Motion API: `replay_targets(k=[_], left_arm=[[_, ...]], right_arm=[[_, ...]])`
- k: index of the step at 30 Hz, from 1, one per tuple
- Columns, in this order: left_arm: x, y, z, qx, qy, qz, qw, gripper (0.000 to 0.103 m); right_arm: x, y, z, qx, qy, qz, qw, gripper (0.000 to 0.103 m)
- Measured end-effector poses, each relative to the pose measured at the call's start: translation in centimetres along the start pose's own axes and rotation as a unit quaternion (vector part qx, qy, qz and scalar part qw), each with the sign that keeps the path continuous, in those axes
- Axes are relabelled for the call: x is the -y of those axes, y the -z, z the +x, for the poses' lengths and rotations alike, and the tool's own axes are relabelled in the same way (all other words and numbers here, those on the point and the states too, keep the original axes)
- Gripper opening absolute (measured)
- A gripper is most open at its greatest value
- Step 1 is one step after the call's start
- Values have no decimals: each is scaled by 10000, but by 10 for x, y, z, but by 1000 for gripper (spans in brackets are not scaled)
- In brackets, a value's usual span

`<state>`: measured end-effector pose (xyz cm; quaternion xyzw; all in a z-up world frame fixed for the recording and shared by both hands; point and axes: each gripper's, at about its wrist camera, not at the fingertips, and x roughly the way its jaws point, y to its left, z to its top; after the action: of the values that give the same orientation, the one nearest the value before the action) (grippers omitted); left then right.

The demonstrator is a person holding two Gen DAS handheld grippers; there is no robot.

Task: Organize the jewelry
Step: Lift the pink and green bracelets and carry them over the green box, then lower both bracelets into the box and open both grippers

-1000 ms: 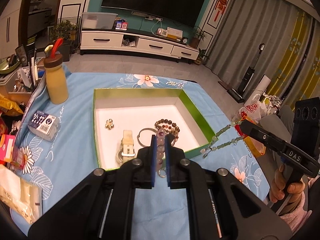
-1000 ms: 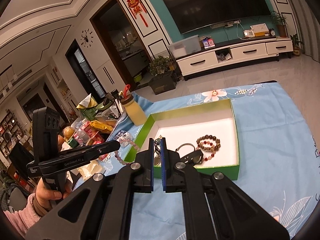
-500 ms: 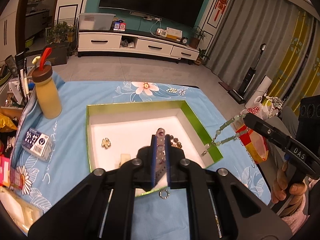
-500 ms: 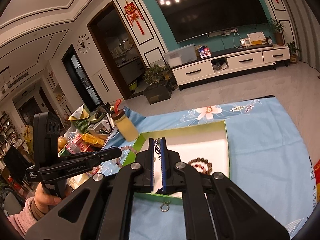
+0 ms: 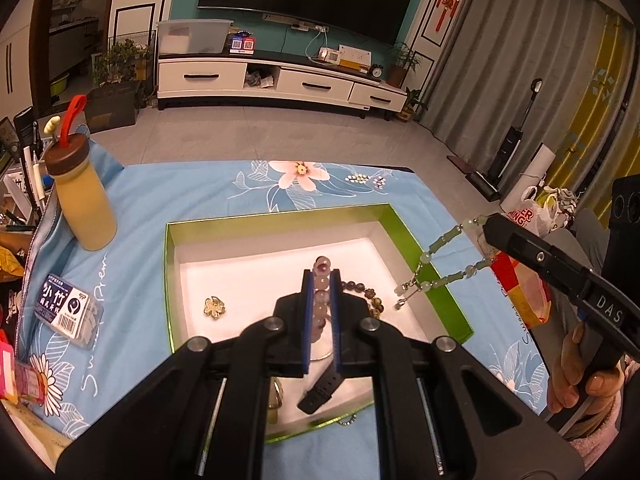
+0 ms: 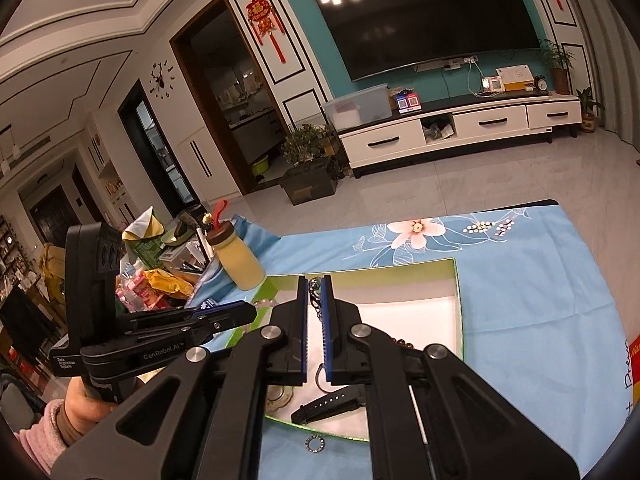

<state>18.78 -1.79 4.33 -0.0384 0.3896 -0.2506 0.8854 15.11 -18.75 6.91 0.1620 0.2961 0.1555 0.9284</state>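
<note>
Both grippers have advanced over the green box (image 5: 436, 280). The left gripper (image 5: 321, 312) grips a beaded bracelet (image 5: 321, 280), the right gripper (image 6: 315, 320) a jade-bead chain (image 5: 444, 240). Several pieces lie boxed; a ring (image 6: 316, 444) remains outside.

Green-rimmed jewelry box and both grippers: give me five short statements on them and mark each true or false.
1. The left gripper is shut on a string of pale pink round beads. True.
2. The right gripper holds a gold chain. False: a green bead necklace with silver links hangs from it.
3. A gold flower-shaped brooch lies on the white floor of the green-rimmed shallow box. True.
4. The yellow bottle with a brown lid stands inside the box. False: it stands on the blue floral cloth, beside the box.
5. The small silver ring lies inside the box. False: it lies on the cloth, outside the near rim.
</note>
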Motion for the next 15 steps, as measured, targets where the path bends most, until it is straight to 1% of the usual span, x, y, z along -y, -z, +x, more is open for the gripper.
replay_targets(k=[15], left_arm=[[-12, -7, 30, -153, -77, -54, 9998, 7]], right_arm=[[3, -1, 34, -218, 134, -41, 9997, 6]])
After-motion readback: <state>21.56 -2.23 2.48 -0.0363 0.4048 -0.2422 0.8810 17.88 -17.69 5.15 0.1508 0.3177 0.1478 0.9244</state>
